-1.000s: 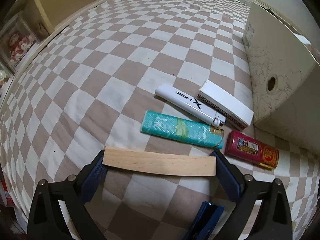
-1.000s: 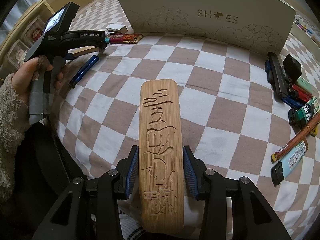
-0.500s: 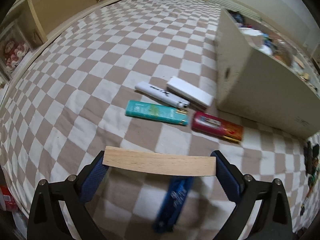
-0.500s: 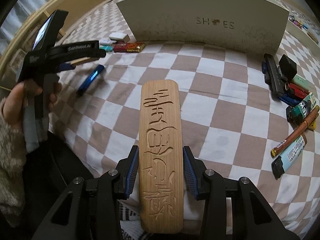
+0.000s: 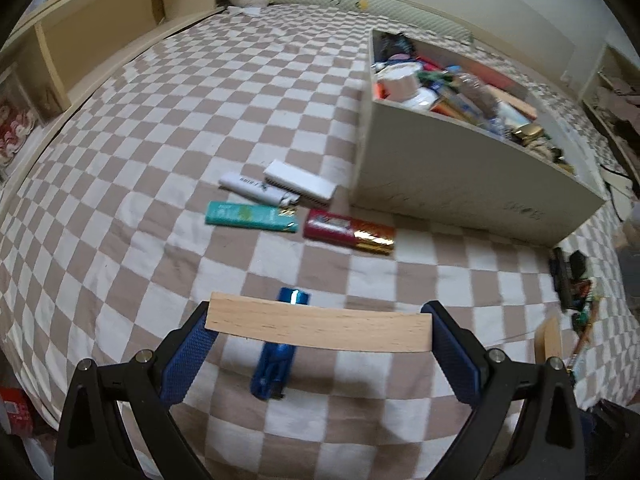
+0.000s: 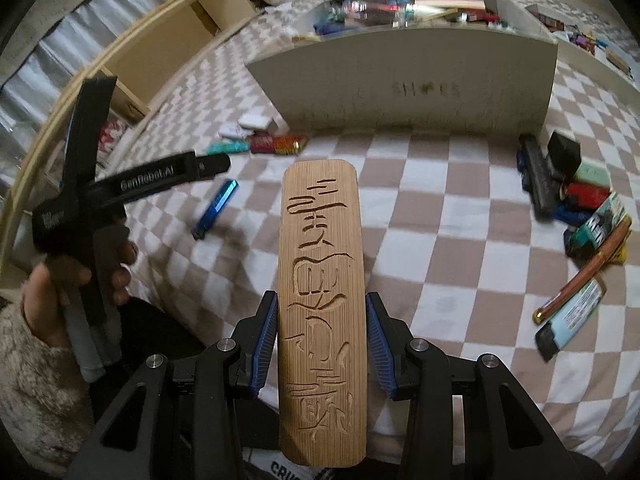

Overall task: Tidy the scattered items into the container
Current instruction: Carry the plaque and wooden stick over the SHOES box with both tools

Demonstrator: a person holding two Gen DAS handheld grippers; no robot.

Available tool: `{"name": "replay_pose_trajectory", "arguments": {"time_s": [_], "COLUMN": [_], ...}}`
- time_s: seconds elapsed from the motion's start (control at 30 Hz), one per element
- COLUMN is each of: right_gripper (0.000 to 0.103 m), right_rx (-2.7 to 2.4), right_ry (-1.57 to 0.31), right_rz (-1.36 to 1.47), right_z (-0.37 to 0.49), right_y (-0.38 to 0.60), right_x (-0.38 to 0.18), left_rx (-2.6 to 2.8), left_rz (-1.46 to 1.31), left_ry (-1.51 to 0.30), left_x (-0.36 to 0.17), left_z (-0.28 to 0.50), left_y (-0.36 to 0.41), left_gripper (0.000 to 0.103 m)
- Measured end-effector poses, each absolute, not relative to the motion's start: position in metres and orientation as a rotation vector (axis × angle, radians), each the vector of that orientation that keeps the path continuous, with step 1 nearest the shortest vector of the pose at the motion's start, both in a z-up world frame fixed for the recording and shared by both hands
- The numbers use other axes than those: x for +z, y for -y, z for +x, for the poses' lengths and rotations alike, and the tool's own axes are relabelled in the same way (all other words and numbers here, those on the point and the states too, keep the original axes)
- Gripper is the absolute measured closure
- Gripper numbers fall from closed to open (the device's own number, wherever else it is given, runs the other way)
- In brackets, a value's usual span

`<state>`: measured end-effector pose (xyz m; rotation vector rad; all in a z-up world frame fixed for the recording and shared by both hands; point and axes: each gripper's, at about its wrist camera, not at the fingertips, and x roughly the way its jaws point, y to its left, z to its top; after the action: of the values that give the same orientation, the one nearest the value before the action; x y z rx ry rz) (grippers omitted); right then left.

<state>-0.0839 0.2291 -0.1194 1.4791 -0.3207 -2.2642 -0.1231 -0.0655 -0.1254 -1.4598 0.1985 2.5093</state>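
My left gripper [image 5: 318, 313] is shut on a plain light wooden strip [image 5: 320, 327], held crosswise above the checked bedspread. Below it lies a blue lighter [image 5: 276, 368]. Further off, a teal lighter [image 5: 252, 216], a white lighter [image 5: 256, 189], a small white box [image 5: 301, 184] and a red-and-gold lighter [image 5: 349, 233] lie beside the open shoe box [image 5: 460, 176], which is full of mixed items. My right gripper [image 6: 321, 300] is shut on a long carved wooden plank [image 6: 322, 264] that points at the shoe box [image 6: 400, 92]. A hand [image 6: 80, 276] holds the left gripper [image 6: 212, 164] at the left of the right wrist view.
Several lighters, a pen and a black block lie in a pile [image 6: 580, 208] right of the box front. A wooden shelf unit [image 5: 100, 40] runs along the bed's left edge. Pillows lie at the head of the bed beyond the box.
The left gripper has risen and swung toward the shoe box with the strip, so the box's inside now shows. The right gripper has lifted slightly with the carved plank.
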Motion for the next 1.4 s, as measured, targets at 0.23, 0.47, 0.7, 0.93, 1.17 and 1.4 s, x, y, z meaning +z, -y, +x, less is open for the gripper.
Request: {"name": "replay_pose_trajectory", "arguments": {"time_s": [0.23,0.47,0.7,0.93,1.17,1.4], "right_gripper": [0.059,0.059,0.059,0.059,0.059,0.059], "right_rx": [-2.298,-2.370,-2.431,-2.471,-2.507,-2.512], "right_ry": [0.372,0.421,0.468,0.539,0.609,0.663], "right_rz": [1.373,1.266,1.210,1.240,1.298,1.375], "right_z": [-0.106,-0.150,-0.202,-0.261,-0.318,-0.353], "right_y": [-0.243,-0.268,-0.303,-0.334,-0.355,-0.364], "right_x": [-0.088,-0.056,-0.030,-0.025,-0.032,-0.049], "left_rx": [2.468,2.459,2.453,2.418,2.388,2.374], "left_rz": [-1.350,-1.247,-1.169,-1.125,-1.124,-1.115], "left_ry": [-0.190,-0.187,-0.215,-0.219,-0.223,-0.242], "left_x": [-0.095,-0.066,-0.048,-0.040,-0.047,-0.048], "left_z": [-0.133,-0.158,-0.190,-0.211,-0.225,-0.236], "left_y": [0.041,0.017,-0.012,-0.039,-0.057,-0.071], "left_gripper": [0.002,0.002,0.002,0.002,0.002,0.002]}}
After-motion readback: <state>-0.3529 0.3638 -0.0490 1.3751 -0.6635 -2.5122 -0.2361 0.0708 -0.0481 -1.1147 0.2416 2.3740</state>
